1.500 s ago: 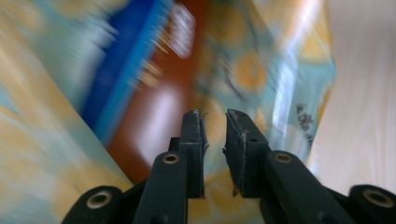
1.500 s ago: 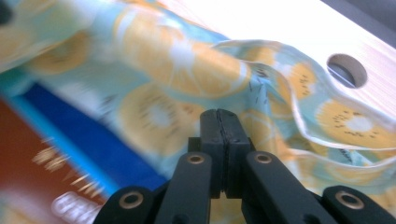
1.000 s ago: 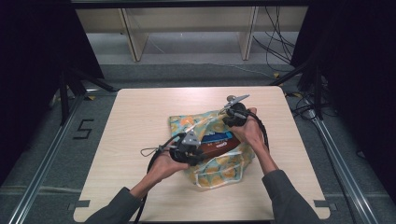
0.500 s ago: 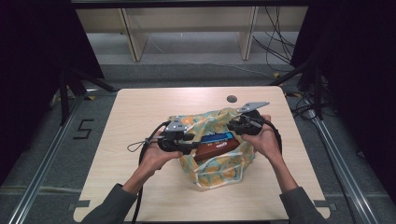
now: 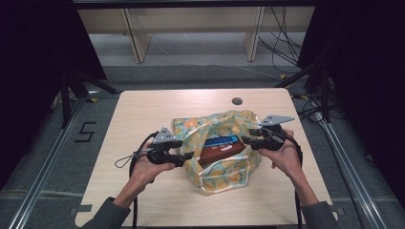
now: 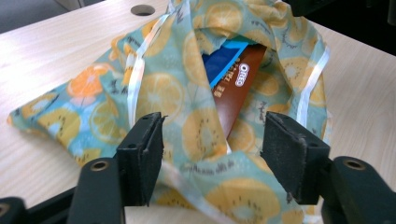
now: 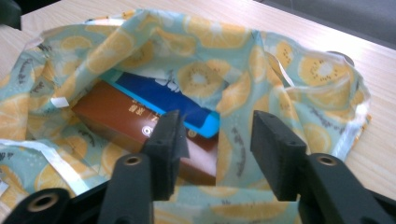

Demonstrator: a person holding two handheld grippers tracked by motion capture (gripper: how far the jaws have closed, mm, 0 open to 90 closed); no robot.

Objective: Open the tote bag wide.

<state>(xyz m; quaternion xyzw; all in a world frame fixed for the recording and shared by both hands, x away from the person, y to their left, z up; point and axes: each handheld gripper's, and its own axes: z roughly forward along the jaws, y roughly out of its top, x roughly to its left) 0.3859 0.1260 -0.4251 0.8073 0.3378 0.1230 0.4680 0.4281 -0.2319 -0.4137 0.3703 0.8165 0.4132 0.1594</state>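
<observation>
Bag (image 5: 217, 152) | boxes (image 7: 140, 121) inside | high view: table hole (image 5: 237, 101)

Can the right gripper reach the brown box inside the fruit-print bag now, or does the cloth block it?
Probably yes. The bag gapes open toward the right gripper, whose jaws have just been opening with nothing between them. The brown box lies uncovered just ahead, under the blue pack; only the low front edge of the cloth lies between.

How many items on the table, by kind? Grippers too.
Fabric bag with orange-slice print: 1
Brown box in the bag: 1
Blue packet in the bag: 1
Grippers, left gripper and right gripper, both with fingers open at the bag's mouth: 2
Total: 5
</observation>
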